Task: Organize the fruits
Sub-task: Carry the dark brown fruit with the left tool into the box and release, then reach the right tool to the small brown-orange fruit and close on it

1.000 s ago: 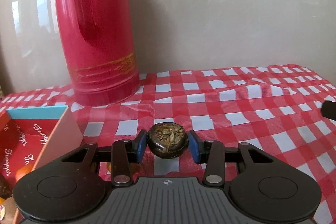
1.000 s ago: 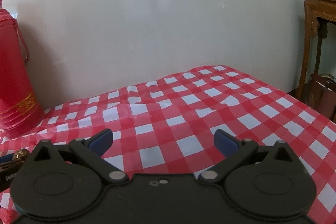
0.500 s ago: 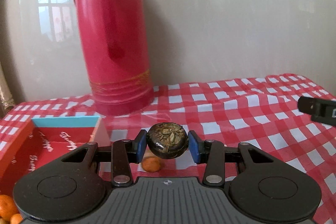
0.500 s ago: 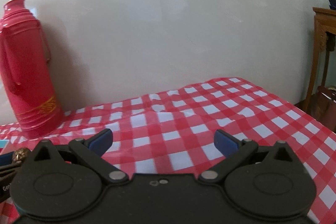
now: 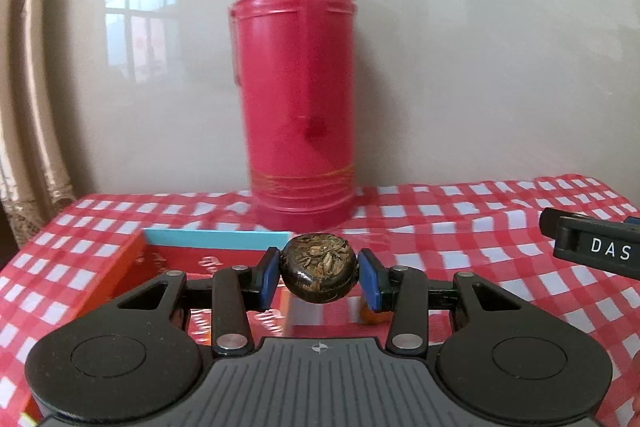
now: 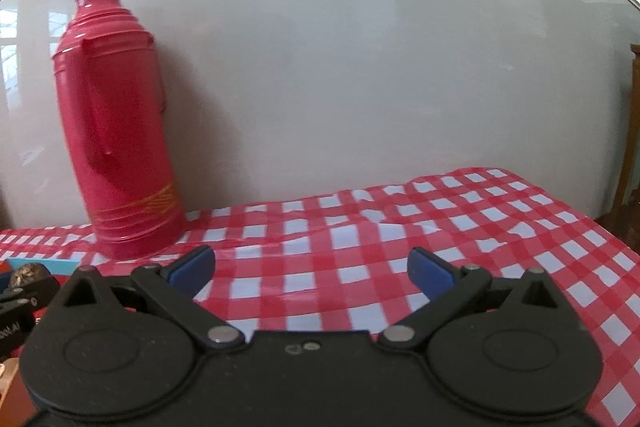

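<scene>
Left wrist: left gripper (image 5: 318, 274) fingers clamp dark fruit (image 5: 318, 267), carry step; next release over box (image 5: 160, 259) at 9 o'clock. Right gripper (image 6: 311, 269) fingers wide, empty.

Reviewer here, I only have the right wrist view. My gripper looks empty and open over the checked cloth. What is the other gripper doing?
Observer: The left gripper is shut on a dark round fruit with a mottled brown top, its blue pads pressing on both sides.
Operator: Where is it relative to the box?
Observer: It is in front of an open red box with a light blue back edge, left of the red thermos.
Operator: Any other fruit nearby?
Observer: A small orange fruit shows just below the left gripper's right finger; I cannot tell whether it lies in the box or on the cloth.
</scene>
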Tool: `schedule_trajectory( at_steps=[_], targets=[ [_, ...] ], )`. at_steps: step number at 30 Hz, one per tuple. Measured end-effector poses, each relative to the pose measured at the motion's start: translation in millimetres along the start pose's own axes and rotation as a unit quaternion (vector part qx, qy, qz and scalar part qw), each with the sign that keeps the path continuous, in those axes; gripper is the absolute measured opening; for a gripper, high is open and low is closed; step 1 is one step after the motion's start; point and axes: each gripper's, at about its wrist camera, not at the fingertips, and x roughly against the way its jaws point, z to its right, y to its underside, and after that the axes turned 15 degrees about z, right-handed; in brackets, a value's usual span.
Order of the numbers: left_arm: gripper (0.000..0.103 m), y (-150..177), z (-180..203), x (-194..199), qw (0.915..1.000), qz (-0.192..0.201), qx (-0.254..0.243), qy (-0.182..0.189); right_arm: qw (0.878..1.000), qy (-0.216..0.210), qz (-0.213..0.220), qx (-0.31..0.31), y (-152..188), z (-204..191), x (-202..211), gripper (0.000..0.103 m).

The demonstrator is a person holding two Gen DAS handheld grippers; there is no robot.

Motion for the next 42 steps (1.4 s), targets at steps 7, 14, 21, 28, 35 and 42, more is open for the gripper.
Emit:
schedule_trajectory(
  at_steps=[7, 14, 21, 28, 35, 42],
  targets=[
    [0.042, 12.8, -36.5, 10.5, 0.9992, -0.013, 0.013, -0.036, 1.0, -0.018, -0.001, 0.007, 0.0, -19.2, 6.1, 0.097],
    [0.042, 27.2, -74.1, 14.1, 0.9964, -0.034, 0.028, -0.072, 1.0, -0.027, -0.005, 0.008, 1.4, -24.1, 7.7, 0.097],
    [0.042, 34.8, -87.7, 15.4, 0.9951, -0.039, 0.026, -0.087, 0.999, -0.035, -0.006, 0.011, 1.9, -32.1, 8.7, 0.097],
    [0.064, 37.2, -93.4, 15.4, 0.994, -0.041, 0.029, -0.097, 0.999, -0.046, -0.007, 0.02, 3.9, -41.8, 11.3, 0.097],
    [0.085, 32.9, -98.7, 23.1, 0.9941, -0.019, 0.026, -0.104, 0.998, -0.053, -0.011, 0.025, 6.0, -48.7, 10.5, 0.097],
    [0.088, 29.4, -118.8, 32.1, 0.9913, 0.003, 0.041, -0.125, 0.995, -0.09, -0.009, 0.048, 14.5, -62.7, 9.4, 0.097]
  ],
)
